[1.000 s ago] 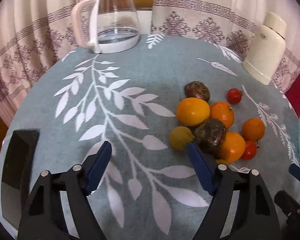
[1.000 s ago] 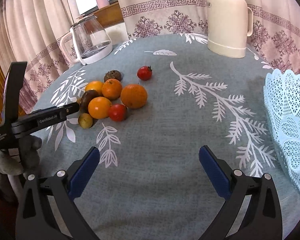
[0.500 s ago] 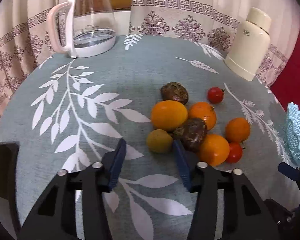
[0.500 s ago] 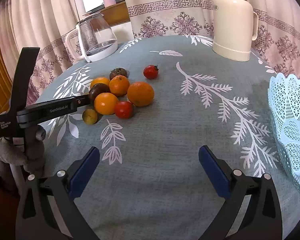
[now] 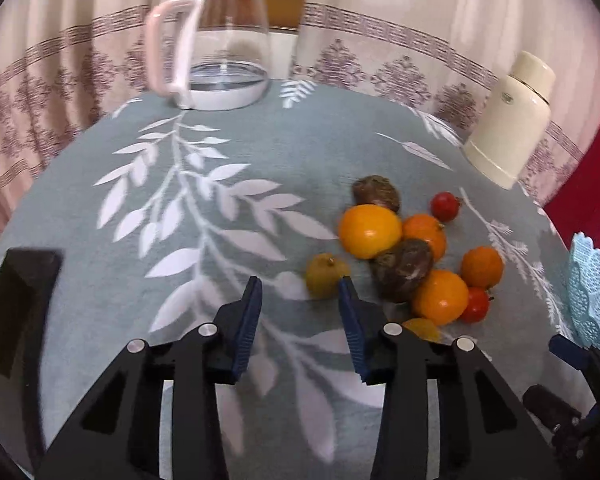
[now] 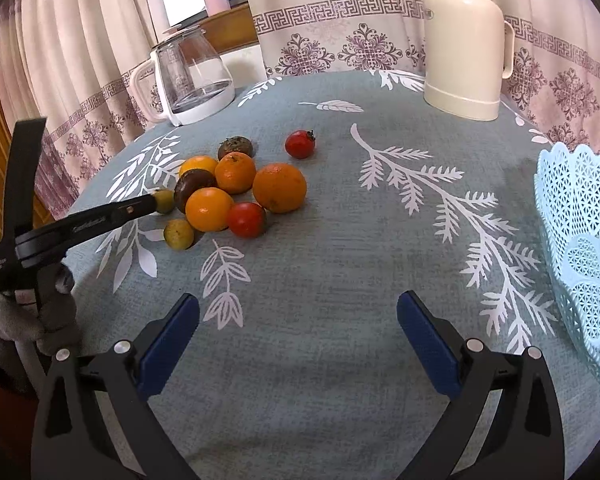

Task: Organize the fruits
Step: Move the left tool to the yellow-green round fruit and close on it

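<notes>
Worktop (image 6: pixel 340 240) fills both views, round and covered in a grey-green cloth with white leaf prints. Basket (image 6: pixel 580 240), pale blue lattice, sits at the right edge of the right wrist frame, well apart from the fruit. Thermos (image 6: pixel 464 52), cream, stands at upper right; a glass jug (image 6: pixel 192 76) with a white handle stands at upper left.

Right gripper (image 6: pixel 298 330) hangs low in the frame over bare cloth, its blue-padded fingers (image 6: pixel 168 344) spread wide and holding nothing. Left gripper (image 5: pixel 300 312) has its fingers (image 5: pixel 246 324) partly open, holding nothing; the right-hand tip is just beside a small yellow fruit (image 5: pixel 326 274) (whether it touches, I cannot tell).

Fruit lies clustered left of centre in the right wrist frame: a big orange (image 6: pixel 279 187), two more oranges (image 6: pixel 209 209) (image 6: pixel 235 172), a yellow-orange one (image 6: pixel 198 165) behind, a dark brown fruit (image 6: pixel 192 188) among them, another brown one (image 6: pixel 236 147) at the back. A red tomato (image 6: pixel 246 219) touches the cluster's near side; a second tomato (image 6: pixel 299 144) sits apart toward the upper middle. A second yellow fruit (image 6: pixel 179 233) lies just beside the near edge of the cluster.
</notes>
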### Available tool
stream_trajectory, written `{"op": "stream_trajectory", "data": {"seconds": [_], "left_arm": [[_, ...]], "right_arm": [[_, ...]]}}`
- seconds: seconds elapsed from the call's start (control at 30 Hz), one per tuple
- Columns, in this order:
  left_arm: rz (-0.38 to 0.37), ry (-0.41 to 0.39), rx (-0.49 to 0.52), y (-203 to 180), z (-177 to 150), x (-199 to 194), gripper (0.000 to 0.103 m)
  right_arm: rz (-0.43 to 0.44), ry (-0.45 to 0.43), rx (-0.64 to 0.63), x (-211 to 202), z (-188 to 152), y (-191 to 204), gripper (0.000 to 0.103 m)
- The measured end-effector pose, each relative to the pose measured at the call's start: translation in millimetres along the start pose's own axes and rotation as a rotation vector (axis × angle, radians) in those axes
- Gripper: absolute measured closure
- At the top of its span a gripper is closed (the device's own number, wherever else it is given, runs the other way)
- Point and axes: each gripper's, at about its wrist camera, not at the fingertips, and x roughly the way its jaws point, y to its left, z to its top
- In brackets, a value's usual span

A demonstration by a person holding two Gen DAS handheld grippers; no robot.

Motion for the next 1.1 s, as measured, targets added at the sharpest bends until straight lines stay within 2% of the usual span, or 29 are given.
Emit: {"op": "stream_trajectory", "data": {"seconds": [0.13,0.43,0.7,0.77,0.87,1.1], "left_arm": [[-0.022,-0.011,-0.037,9.4,-1.5,-4.6,0.062],[-0.001,0.01,0.063,-15.7,5.9,3.4,0.062],[-0.029,0.062,0.121,-32.4,9.7,21.3,0.062],[-0.046,0.076,0.109,-30.2,11.0,25.3,0.064],[-0.101,0.089,0.083,-25.5,12.5,28.0,0.073],[-0.128,0.044,0.049,-19.2,9.2,18.2,0.073]], "right_arm": [[0.002,0.0,-0.001,0.3,0.4,-0.3,0.005],[0.005,-0.005,-0.004,-0.5,0.2,0.7,0.005],[0.006,-0.005,-0.007,-0.5,0.3,1.1,0.005],[0.005,-0.006,-0.008,-0.7,-0.1,1.5,0.005],[0.004,-0.006,-0.009,-0.7,-0.2,1.8,0.005],[0.002,-0.018,-0.004,-3.1,-0.8,0.4,0.007]]}}
